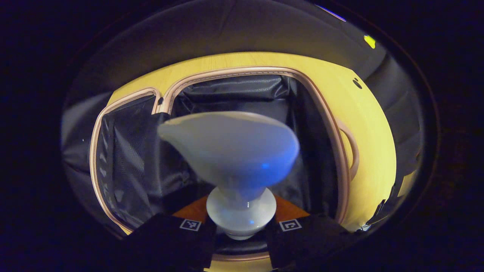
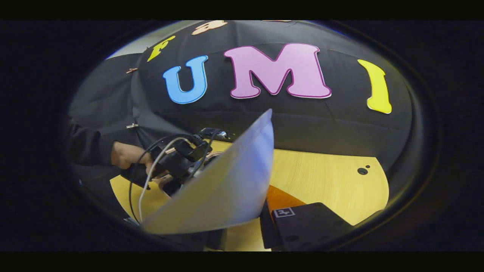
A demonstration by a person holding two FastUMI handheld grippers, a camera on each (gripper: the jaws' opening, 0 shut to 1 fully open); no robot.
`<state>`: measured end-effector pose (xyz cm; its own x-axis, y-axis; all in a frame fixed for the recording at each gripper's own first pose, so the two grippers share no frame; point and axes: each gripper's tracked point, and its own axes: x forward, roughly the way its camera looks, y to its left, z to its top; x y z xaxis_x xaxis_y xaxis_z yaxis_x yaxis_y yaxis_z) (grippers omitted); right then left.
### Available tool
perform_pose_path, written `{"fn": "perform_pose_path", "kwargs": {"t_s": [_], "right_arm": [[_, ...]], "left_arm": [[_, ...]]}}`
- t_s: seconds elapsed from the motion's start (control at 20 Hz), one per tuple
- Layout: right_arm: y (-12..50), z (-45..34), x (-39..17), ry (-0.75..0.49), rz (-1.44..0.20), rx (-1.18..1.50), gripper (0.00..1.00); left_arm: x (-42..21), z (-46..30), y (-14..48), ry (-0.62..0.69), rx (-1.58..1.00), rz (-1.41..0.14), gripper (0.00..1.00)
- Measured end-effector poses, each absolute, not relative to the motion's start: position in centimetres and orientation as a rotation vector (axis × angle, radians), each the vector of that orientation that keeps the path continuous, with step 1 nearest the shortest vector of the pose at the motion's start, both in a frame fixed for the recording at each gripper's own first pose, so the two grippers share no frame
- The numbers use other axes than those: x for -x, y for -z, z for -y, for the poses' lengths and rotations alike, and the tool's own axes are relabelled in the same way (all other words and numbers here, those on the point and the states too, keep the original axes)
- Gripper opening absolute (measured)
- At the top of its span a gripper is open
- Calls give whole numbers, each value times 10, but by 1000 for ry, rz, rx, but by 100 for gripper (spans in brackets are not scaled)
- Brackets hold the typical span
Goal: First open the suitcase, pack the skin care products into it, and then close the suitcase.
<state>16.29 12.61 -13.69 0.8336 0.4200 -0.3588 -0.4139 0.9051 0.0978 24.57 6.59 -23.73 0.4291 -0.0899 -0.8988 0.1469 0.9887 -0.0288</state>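
Our left tongs (image 1: pixel 241 226) pinch a white tube (image 1: pixel 230 151) by its cap above the open suitcase (image 1: pixel 242 98) on the tabletop (image 1: pixel 370 132). Our right tongs (image 2: pixel 242 226) pinch a second tube (image 2: pixel 223 189). A slack pinch could drop either one outside the rim.

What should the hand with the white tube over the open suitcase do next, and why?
Probably lower it and let go. The left gripper pinches a white tube by its cap, right above the open suitcase with its dark lining. The right gripper holds a second tube over the table, waiting.
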Motion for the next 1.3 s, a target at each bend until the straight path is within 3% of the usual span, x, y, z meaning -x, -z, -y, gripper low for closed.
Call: {"fn": "perform_pose_path", "kwargs": {"t_s": [0.2, 0.4, 0.6, 0.85, 0.9, 0.95, 1.0, 1.3], "right_arm": [[142, -132, -165, -437, -417, -35, 45], [140, -139, -168, -429, -429, -1, 46], [150, -169, -167, -439, -505, -62, 45], [185, -213, -164, -446, -604, 40, 46], [197, -223, -164, -449, -640, 35, 46], [208, -234, -166, -442, -685, 8, 46], [215, -242, -167, -430, -720, -21, 46], [277, -259, -194, -301, -933, -8, 48]], "left_arm": [[-251, -71, 245, 51, -41, -1123, 63], [-254, -73, 218, 55, 18, -984, 64], [-239, -95, 165, 59, 35, -778, 73], [-156, -120, 107, 31, 156, -603, 95], [-136, -127, 98, 9, 190, -566, 95], [-115, -135, 93, -2, 218, -541, 88], [-93, -140, 90, -4, 235, -538, 95], [0, -182, 54, -25, 311, -420, 95]]}}
